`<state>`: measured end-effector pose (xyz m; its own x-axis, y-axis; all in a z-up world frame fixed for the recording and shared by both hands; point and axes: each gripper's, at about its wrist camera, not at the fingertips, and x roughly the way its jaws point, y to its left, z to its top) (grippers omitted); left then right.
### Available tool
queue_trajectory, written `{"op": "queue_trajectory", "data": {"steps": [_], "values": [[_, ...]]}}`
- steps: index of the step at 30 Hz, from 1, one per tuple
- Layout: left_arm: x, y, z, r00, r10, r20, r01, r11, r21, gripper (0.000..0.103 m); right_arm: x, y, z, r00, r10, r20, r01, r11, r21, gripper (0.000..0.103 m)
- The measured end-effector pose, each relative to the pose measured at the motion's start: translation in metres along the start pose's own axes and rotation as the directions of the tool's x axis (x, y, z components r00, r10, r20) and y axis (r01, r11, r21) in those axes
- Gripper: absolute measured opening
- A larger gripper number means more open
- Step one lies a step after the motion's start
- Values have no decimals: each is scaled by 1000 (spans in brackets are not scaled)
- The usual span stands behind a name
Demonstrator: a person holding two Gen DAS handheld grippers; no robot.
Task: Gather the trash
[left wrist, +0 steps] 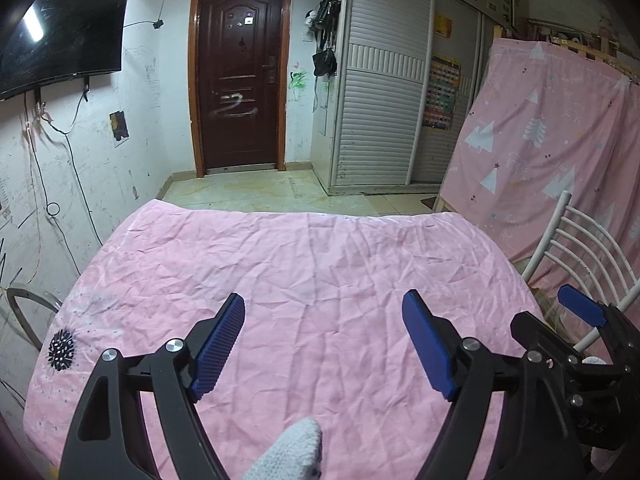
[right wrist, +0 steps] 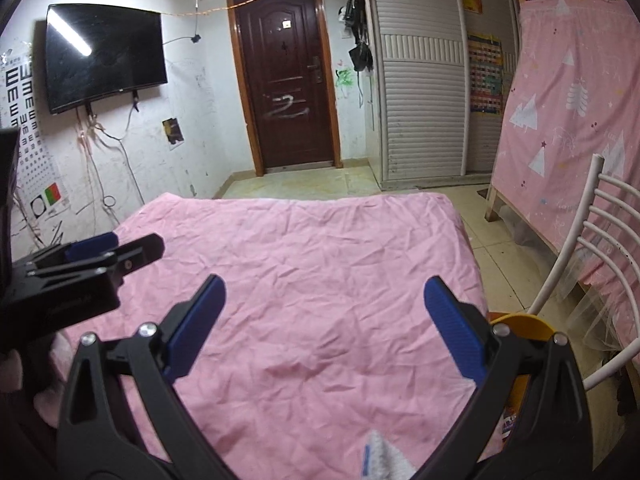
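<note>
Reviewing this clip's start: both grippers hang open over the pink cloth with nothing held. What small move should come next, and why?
Probably swing the right gripper toward the yellow-rimmed container at the table's right edge. The pink cloth shows no loose trash, and the left gripper is open and empty too.

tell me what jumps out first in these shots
A wrinkled pink sheet fills the foreground, with both grippers, left and right, over it, jaws open and empty. Straight ahead stands a dark brown door, with a black TV on the scuffed wall to its left.
</note>
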<state>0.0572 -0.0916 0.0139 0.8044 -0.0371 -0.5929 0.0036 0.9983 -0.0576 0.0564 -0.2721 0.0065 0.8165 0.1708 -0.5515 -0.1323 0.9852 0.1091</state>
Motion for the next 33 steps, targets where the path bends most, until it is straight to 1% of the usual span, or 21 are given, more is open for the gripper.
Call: {"op": "queue_trajectory", "data": {"steps": [6, 14, 21, 33], "values": [[0, 16, -1, 1000, 16, 0, -16, 1000, -20, 72, 2, 10, 2, 1000, 9, -5, -9, 1000, -17, 96], [0, 28, -2, 1000, 22, 2, -22, 999, -33, 72, 5, 21, 5, 1000, 15, -6, -16, 999, -29, 96], [0, 33, -3, 1000, 27, 2, -27, 999, -42, 72, 8, 28, 5, 1000, 17, -9, -17, 999, -40, 96], [1, 37, -4, 1000, 29, -4, -29, 998, -50, 72, 8, 28, 5, 1000, 16, -8, -16, 999, -41, 96]]}}
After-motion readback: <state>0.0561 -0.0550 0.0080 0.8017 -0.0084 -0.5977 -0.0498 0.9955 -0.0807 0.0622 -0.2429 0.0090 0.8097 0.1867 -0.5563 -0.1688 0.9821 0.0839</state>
